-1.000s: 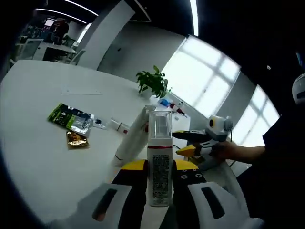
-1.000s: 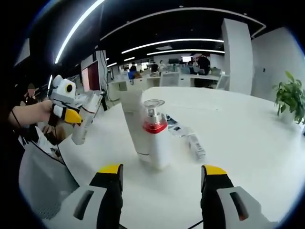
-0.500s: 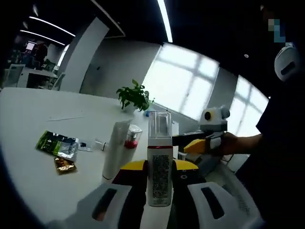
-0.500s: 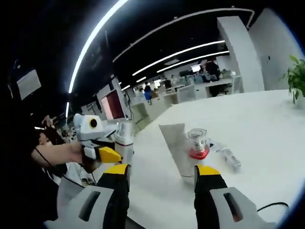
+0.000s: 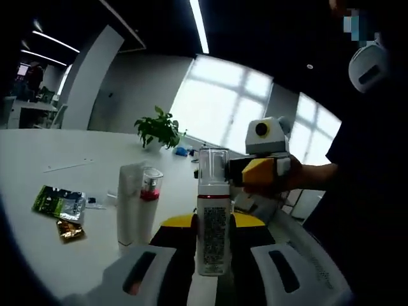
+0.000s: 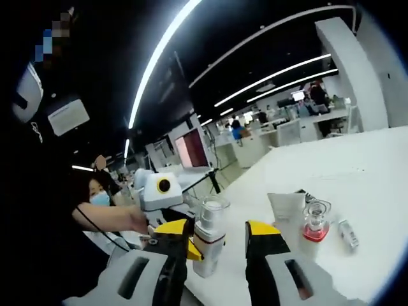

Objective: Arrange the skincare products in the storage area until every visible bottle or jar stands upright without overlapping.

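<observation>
Left gripper view — your left gripper (image 5: 213, 233) pinching the upright pump bottle (image 5: 213, 220), right gripper (image 6: 215, 233) jaws spread — tube (image 5: 129, 204) standing on the table (image 5: 38, 255).

I'm looking across a white table (image 5: 38, 153) toward a bright grid of windows (image 5: 220, 105); a potted plant (image 5: 156, 129) sits before them. Light strips (image 6: 162, 54) streak the dark ceiling, with office desks (image 6: 306, 127) behind.
</observation>
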`<state>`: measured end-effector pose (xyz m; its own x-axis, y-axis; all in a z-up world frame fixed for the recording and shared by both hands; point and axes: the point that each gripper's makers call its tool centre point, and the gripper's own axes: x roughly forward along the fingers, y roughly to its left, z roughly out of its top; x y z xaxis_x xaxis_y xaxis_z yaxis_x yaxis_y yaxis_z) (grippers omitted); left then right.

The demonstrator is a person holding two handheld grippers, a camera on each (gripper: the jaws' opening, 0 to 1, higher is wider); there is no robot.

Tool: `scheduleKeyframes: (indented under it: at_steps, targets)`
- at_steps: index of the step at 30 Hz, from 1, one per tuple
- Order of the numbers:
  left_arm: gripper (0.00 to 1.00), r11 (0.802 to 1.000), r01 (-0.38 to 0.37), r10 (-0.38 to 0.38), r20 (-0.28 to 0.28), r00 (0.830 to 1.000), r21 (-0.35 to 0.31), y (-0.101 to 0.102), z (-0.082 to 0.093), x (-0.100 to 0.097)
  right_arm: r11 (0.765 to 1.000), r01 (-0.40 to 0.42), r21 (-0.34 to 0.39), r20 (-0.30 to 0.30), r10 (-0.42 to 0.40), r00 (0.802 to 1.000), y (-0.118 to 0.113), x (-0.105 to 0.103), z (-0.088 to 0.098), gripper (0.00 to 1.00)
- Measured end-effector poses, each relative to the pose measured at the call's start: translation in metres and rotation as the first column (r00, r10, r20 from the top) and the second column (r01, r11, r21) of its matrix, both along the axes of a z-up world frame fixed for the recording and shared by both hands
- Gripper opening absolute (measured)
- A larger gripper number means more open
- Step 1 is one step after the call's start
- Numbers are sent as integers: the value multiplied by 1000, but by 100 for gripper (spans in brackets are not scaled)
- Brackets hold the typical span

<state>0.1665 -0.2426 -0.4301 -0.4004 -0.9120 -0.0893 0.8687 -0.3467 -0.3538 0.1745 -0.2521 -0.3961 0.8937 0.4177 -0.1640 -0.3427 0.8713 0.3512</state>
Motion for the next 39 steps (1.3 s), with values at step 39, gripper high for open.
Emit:
scheduleKeyframes:
  at_steps: [39]
  targets:
    - [19,952,-81,-51,417,908,295,-41,-107,17,838,-205,-505,-157,145,977,-18,13,-85,14]
